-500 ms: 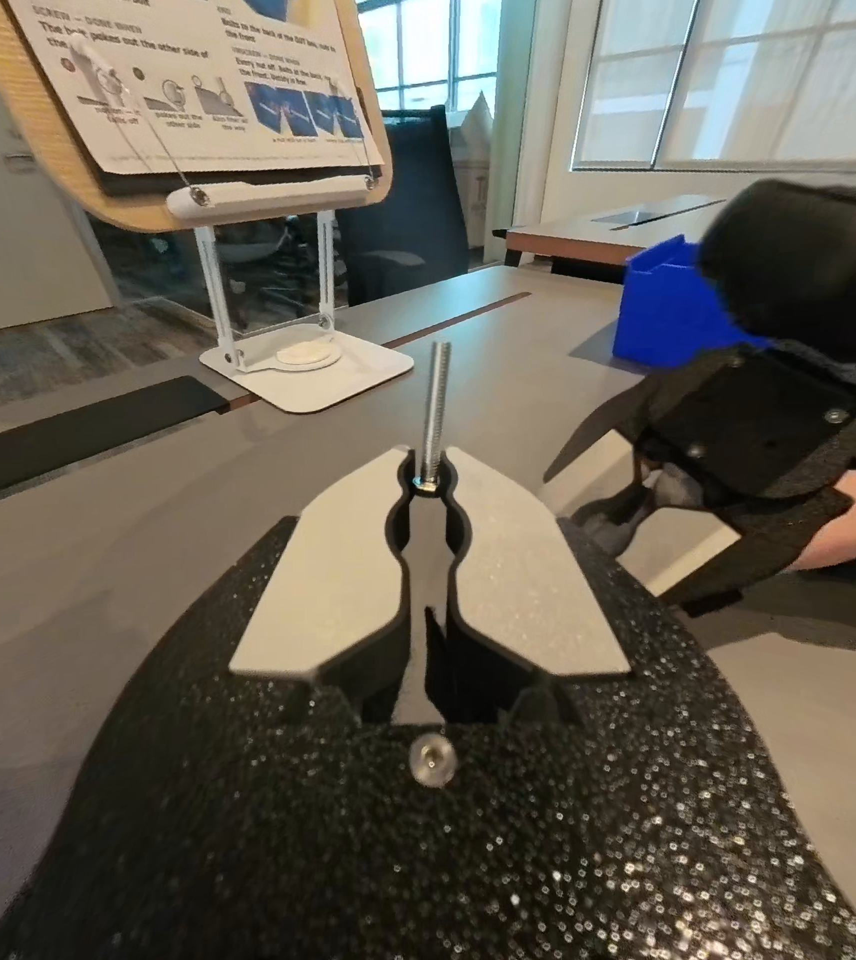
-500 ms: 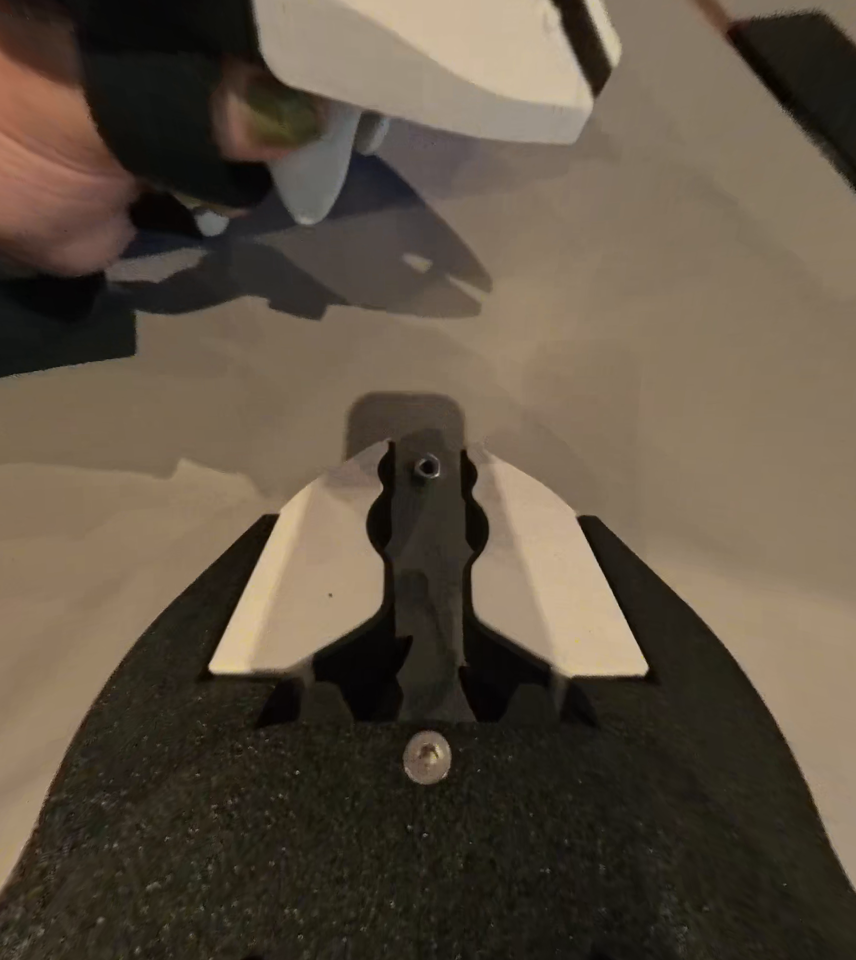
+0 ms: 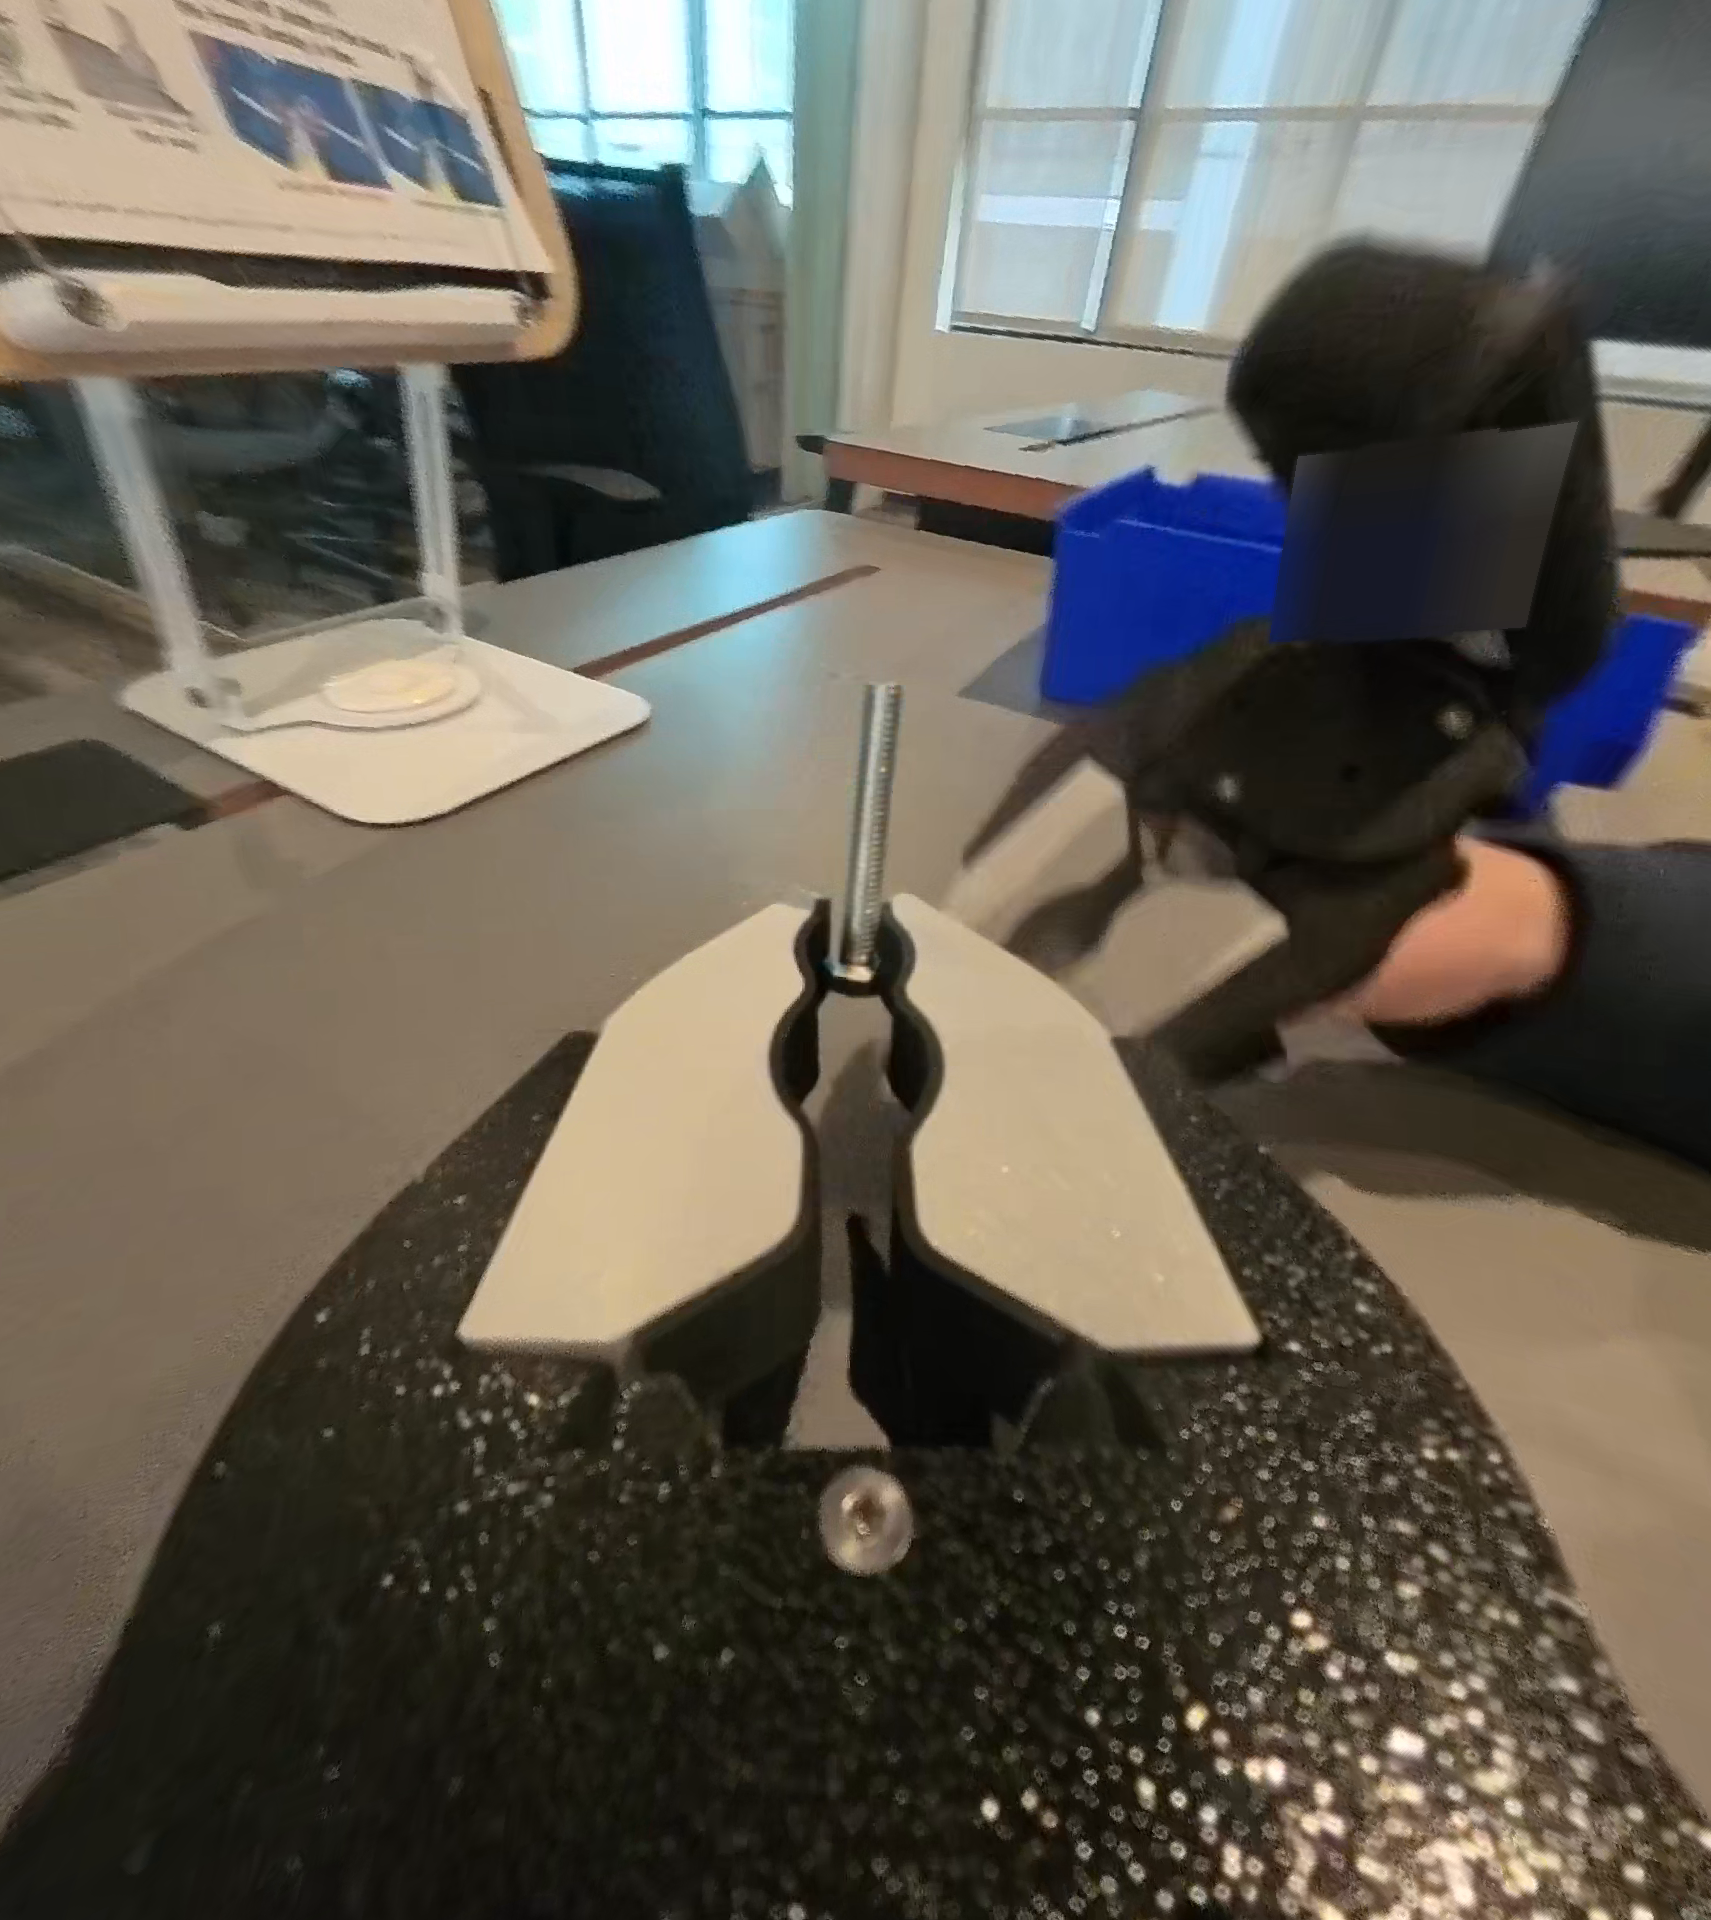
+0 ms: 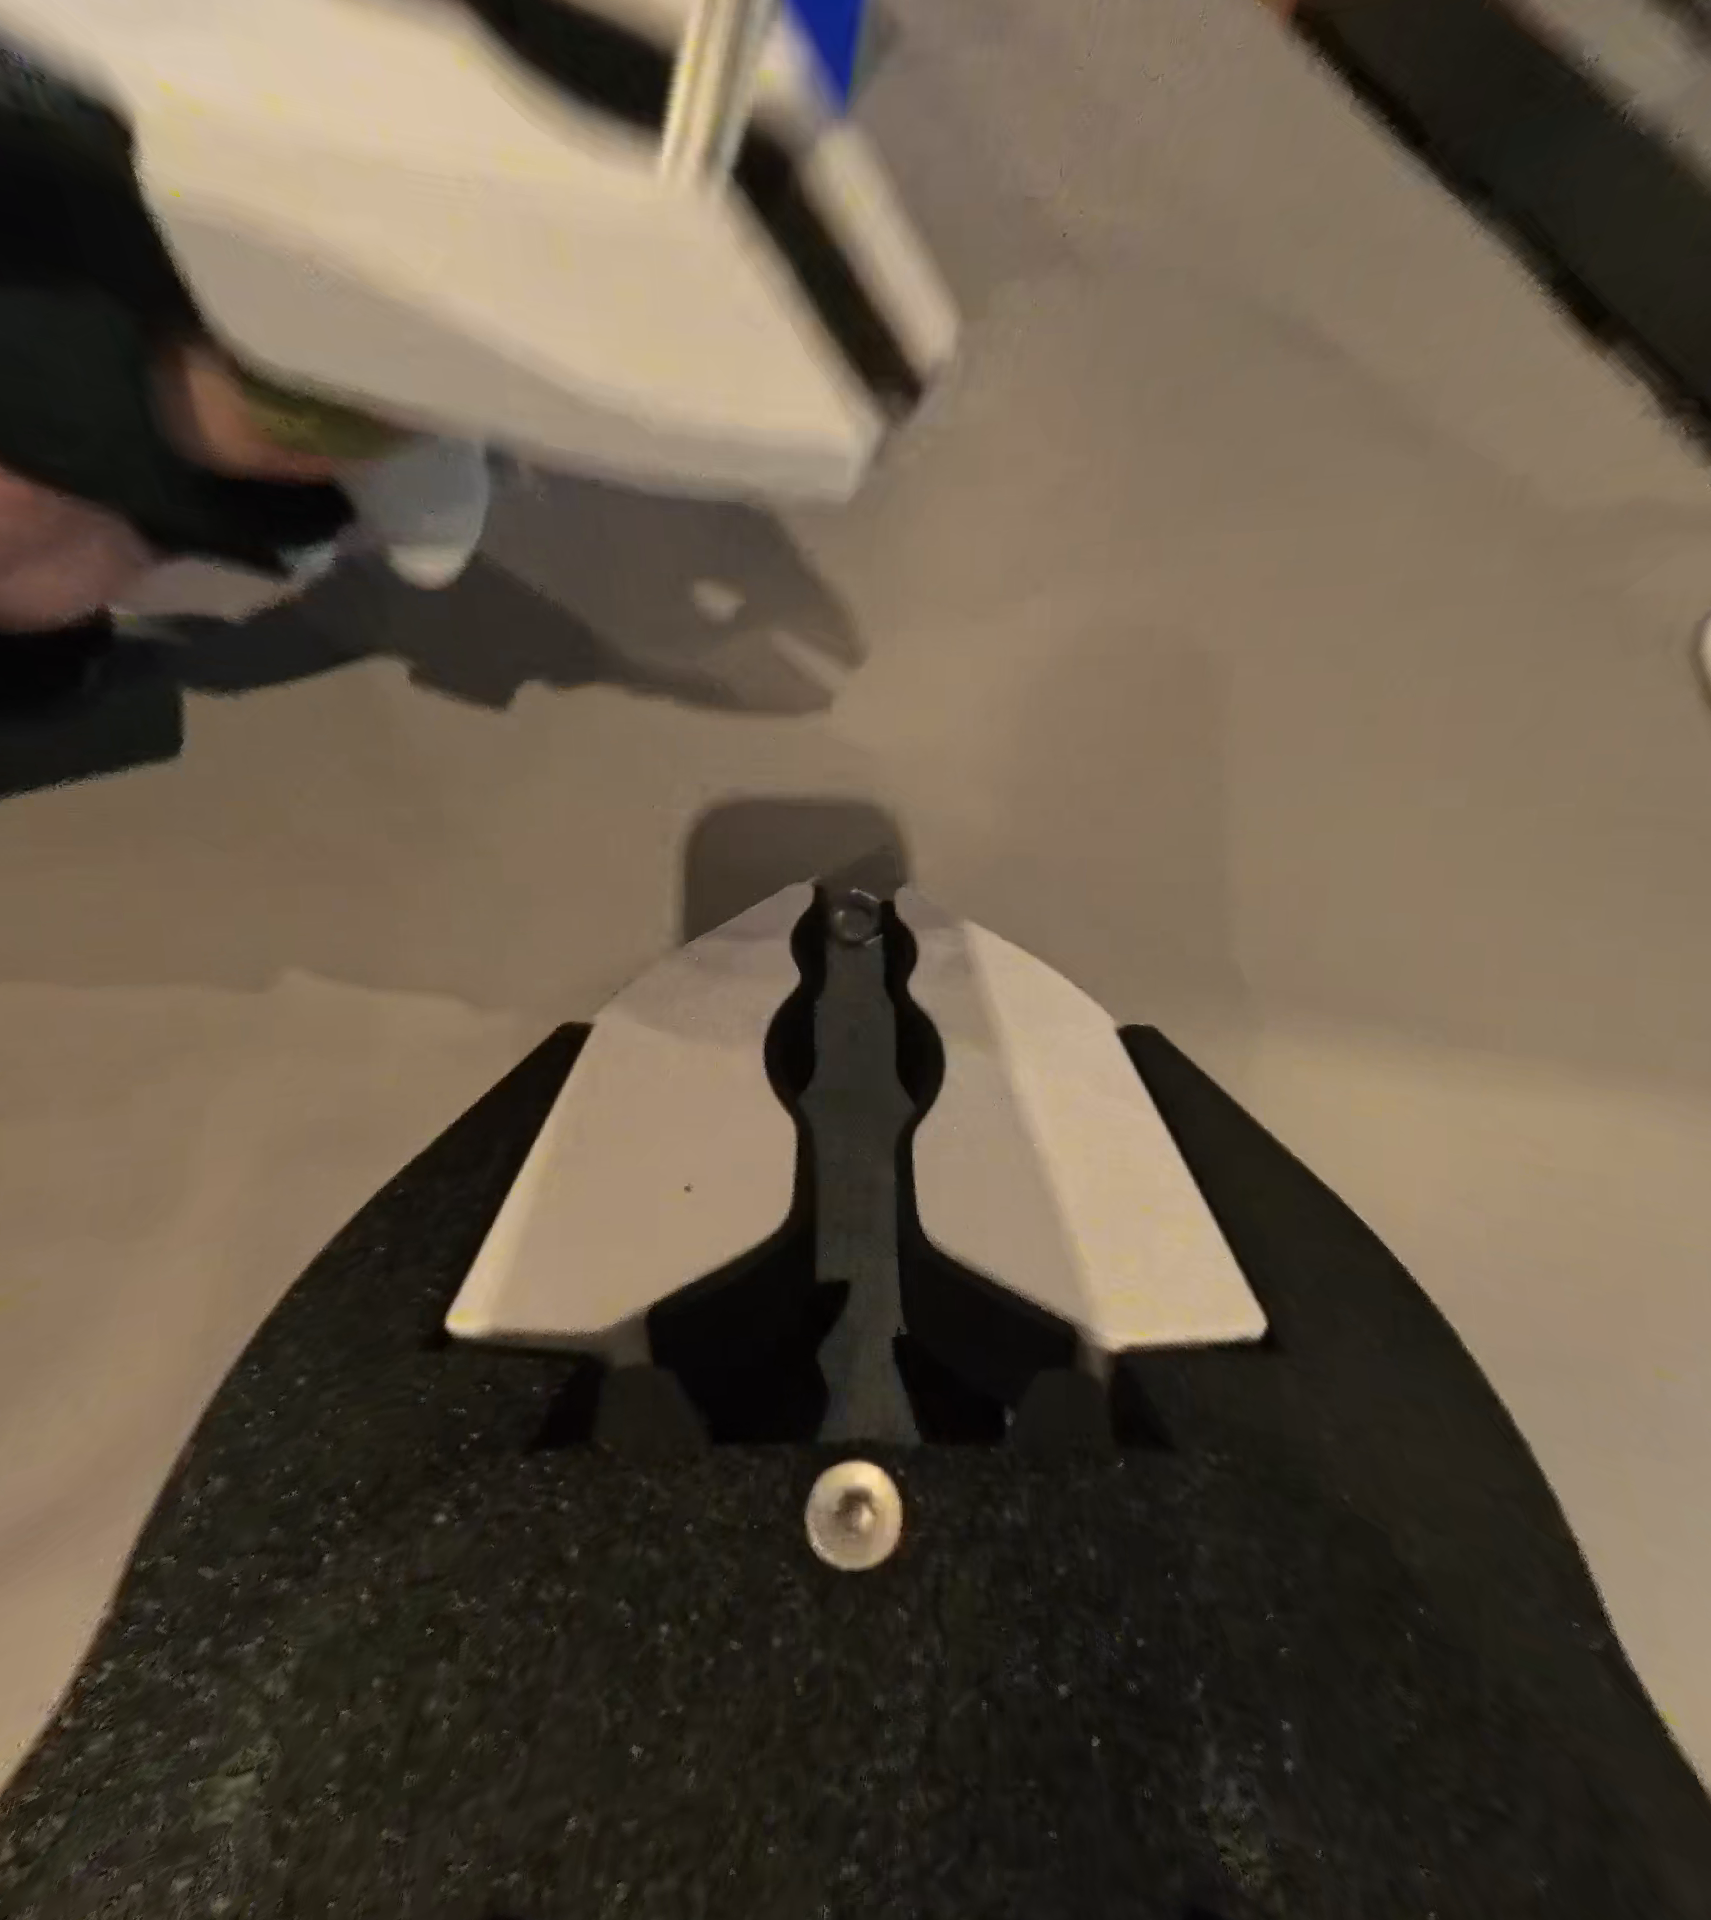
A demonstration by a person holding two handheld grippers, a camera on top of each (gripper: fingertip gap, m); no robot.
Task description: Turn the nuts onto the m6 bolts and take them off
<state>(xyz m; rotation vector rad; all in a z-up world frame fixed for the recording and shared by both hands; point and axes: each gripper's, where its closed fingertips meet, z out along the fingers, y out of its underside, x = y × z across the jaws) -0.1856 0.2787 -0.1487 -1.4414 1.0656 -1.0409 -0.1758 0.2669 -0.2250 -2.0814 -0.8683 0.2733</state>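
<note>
Left gripper point(image 3: 856, 961): clamped on bolt head, at the fingertips.
Bolt point(image 3: 870, 821): long axis upright, threaded end toward 12 o'clock, above grey table point(image 3: 207, 1091).
Right gripper point(image 4: 856, 920): closed on small nut point(image 4: 853, 922) at the tips, bore facing camera.
Blue bin point(image 3: 1163, 582): 2 o'clock of bolt, well apart.

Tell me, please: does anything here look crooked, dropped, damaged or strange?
Nothing stands out. The left gripper holds the bolt upright by its head; the right gripper pinches a small nut above the grey table. Nothing looks spilled or broken.
</note>
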